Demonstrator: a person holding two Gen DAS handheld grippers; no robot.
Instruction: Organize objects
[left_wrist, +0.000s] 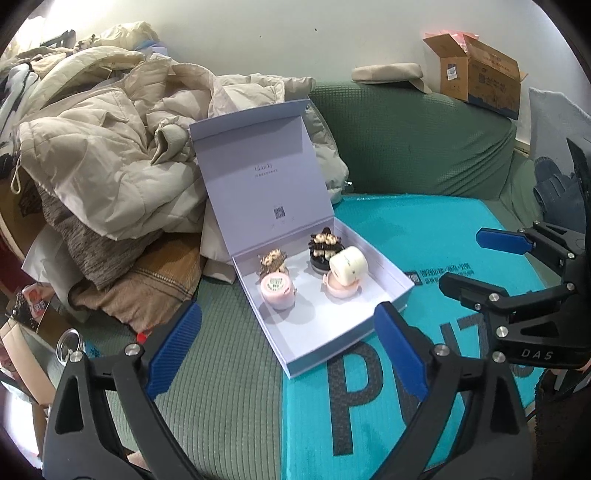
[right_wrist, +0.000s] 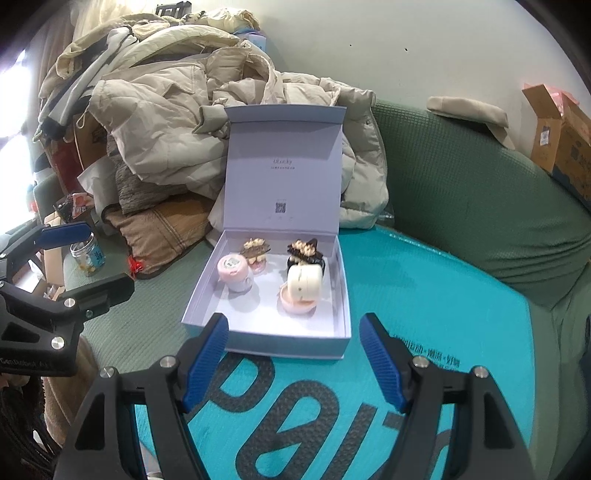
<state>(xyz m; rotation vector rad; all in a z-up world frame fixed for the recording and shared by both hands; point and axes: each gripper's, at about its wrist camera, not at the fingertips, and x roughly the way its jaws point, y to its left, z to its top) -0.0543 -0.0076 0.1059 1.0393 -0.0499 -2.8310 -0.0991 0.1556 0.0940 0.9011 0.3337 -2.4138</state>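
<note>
An open lavender gift box (left_wrist: 343, 339) (right_wrist: 266, 341) stands on a teal mat (left_wrist: 369, 406) (right_wrist: 424, 295), lid upright. Inside are a pink jar (left_wrist: 277, 291) (right_wrist: 233, 273), a tan hair claw (left_wrist: 273, 260) (right_wrist: 255, 249), a dark hair claw (left_wrist: 325, 245) (right_wrist: 304, 253), and a cream round case (left_wrist: 349, 266) (right_wrist: 304, 282) resting on a pink dish (left_wrist: 341, 290) (right_wrist: 297, 304). My left gripper (left_wrist: 288, 350) is open and empty, just in front of the box. My right gripper (right_wrist: 293, 356) is open and empty at the box's near wall; it also shows in the left wrist view (left_wrist: 476, 262).
A heap of beige jackets (left_wrist: 110, 147) (right_wrist: 184, 110) lies behind and left of the box. A green sofa back (left_wrist: 406, 140) (right_wrist: 461, 184) runs behind. A cardboard box (left_wrist: 476, 74) (right_wrist: 561, 140) sits on it. A glass jar (right_wrist: 88, 254) stands at the left.
</note>
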